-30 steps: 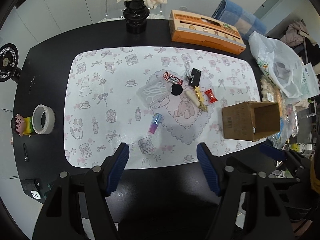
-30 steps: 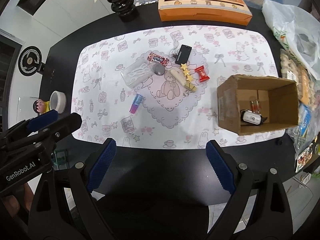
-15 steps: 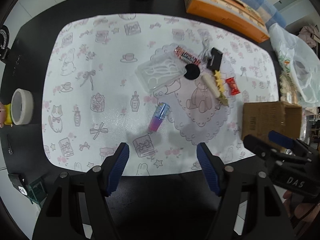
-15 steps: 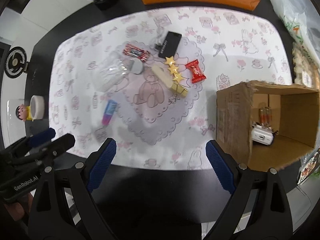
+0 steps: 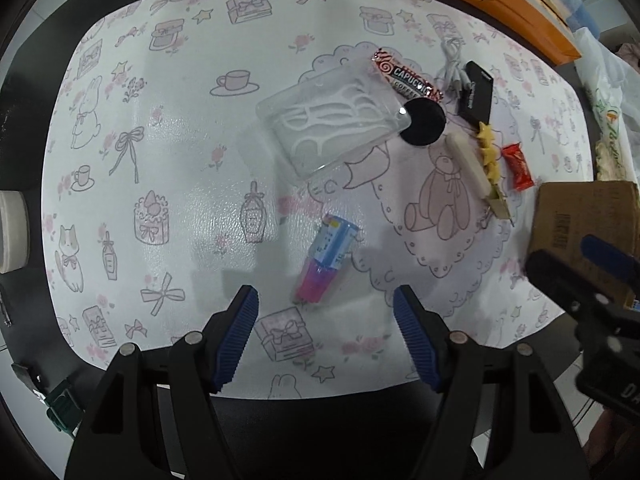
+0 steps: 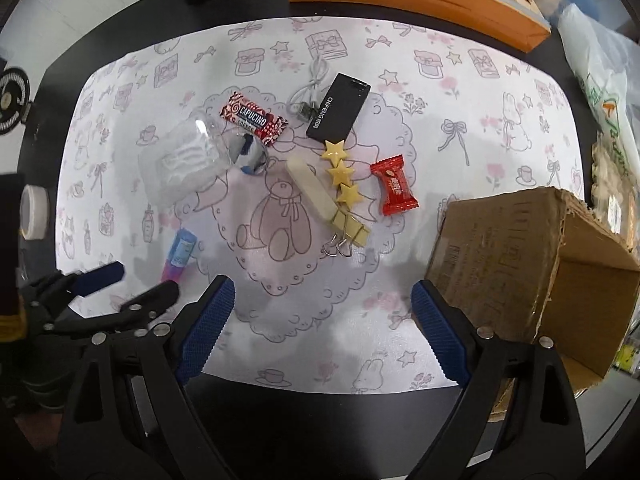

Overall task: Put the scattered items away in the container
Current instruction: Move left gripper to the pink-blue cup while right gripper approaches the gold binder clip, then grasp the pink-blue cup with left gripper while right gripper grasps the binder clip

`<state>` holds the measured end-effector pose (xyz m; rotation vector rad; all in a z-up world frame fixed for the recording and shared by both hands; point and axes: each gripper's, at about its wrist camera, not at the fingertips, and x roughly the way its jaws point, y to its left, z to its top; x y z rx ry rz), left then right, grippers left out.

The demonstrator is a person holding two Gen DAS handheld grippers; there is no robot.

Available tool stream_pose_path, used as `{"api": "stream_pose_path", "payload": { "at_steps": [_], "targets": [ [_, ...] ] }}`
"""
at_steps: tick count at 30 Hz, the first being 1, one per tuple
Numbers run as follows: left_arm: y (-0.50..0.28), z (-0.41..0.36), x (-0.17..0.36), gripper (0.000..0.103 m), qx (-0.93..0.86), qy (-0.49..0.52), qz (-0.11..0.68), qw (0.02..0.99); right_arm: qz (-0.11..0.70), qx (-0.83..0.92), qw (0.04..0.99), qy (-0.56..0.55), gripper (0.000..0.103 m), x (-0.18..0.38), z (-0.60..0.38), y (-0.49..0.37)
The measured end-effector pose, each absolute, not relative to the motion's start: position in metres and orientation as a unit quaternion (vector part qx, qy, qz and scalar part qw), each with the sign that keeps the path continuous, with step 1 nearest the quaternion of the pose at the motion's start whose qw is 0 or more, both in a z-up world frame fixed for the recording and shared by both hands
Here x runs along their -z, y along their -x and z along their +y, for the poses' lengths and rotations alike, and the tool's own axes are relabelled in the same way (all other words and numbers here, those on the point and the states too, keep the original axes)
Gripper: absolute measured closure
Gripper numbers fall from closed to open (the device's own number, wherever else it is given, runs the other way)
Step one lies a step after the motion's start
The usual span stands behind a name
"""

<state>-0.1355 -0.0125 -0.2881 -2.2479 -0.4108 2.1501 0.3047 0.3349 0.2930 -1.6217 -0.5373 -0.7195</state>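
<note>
Overhead, both grippers hang spread and empty above the patterned mat [image 5: 168,128].

From the left wrist, the left gripper [image 5: 326,332] has its jaws wide apart, holding nothing, with the pink-and-blue tube [image 5: 326,264] just ahead between them; the clear case [image 5: 334,120] and black disc [image 5: 423,122] lie beyond. From the right wrist, the right gripper [image 6: 320,332] is equally wide and empty, the cardboard box [image 6: 532,268] beside its right finger, the star clip [image 6: 340,174], red candy [image 6: 394,186] and black card [image 6: 339,106] scattered ahead.
</note>
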Motion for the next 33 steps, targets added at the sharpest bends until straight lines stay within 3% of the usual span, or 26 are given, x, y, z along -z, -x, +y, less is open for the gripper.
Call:
{"api": "stream_pose_path", "payload": {
  "at_steps": [7, 13, 19, 29, 30, 33],
  "targets": [
    [0.138, -0.016, 0.287, 0.034, -0.684, 0.717, -0.135, 0.001, -0.199, 0.286, 0.616, 0.706, 0.015, -0.282, 0.341, -0.306],
    [0.137, -0.016, 0.294, 0.034, -0.681, 0.72, -0.133, 0.001, -0.193, 0.296, 0.633, 0.689, 0.017, -0.307, 0.344, -0.32],
    [0.138, -0.018, 0.302, 0.034, -0.676, 0.725, -0.13, -0.004, -0.188, 0.305, 0.642, 0.678, 0.027, -0.332, 0.35, -0.332],
    [0.14, -0.021, 0.31, 0.035, -0.675, 0.727, -0.124, -0.007, -0.177, 0.318, 0.647, 0.67, 0.058, -0.351, 0.358, -0.345],
    [0.14, -0.021, 0.31, 0.036, -0.675, 0.727, -0.124, -0.008, -0.177, 0.32, 0.645, 0.671, 0.06, -0.352, 0.358, -0.347],
    [0.139, -0.024, 0.312, 0.055, -0.672, 0.73, -0.123, -0.014, -0.182, 0.326, 0.637, 0.674, 0.063, -0.35, 0.359, -0.349]
  ]
}}
